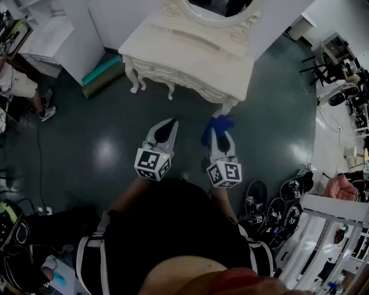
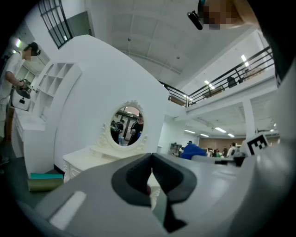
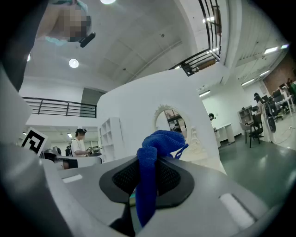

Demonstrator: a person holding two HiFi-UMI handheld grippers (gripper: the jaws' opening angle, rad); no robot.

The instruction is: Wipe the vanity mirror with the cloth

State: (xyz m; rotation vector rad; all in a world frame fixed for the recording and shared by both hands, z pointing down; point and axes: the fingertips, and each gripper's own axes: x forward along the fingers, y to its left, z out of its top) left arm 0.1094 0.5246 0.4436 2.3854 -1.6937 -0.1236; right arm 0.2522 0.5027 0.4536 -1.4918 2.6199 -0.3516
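Observation:
The white vanity table (image 1: 190,57) stands ahead on the dark floor, with its oval mirror (image 1: 222,7) at the top edge of the head view. The mirror (image 2: 127,125) shows small and far off in the left gripper view, and again, the mirror (image 3: 173,121), behind the cloth in the right gripper view. My right gripper (image 1: 218,133) is shut on a blue cloth (image 1: 218,124), well short of the table. The cloth (image 3: 155,148) bunches above the right gripper (image 3: 147,173) and hangs down between its pads. My left gripper (image 1: 171,122) is held beside it, shut and empty; in its own view the left gripper (image 2: 150,162) has its pads together.
Rolled teal and olive mats (image 1: 104,75) lie left of the table by a white cabinet (image 1: 52,40). A person (image 1: 20,86) stands at the far left. Spare grippers (image 1: 271,207) and white shelving (image 1: 323,230) crowd the lower right.

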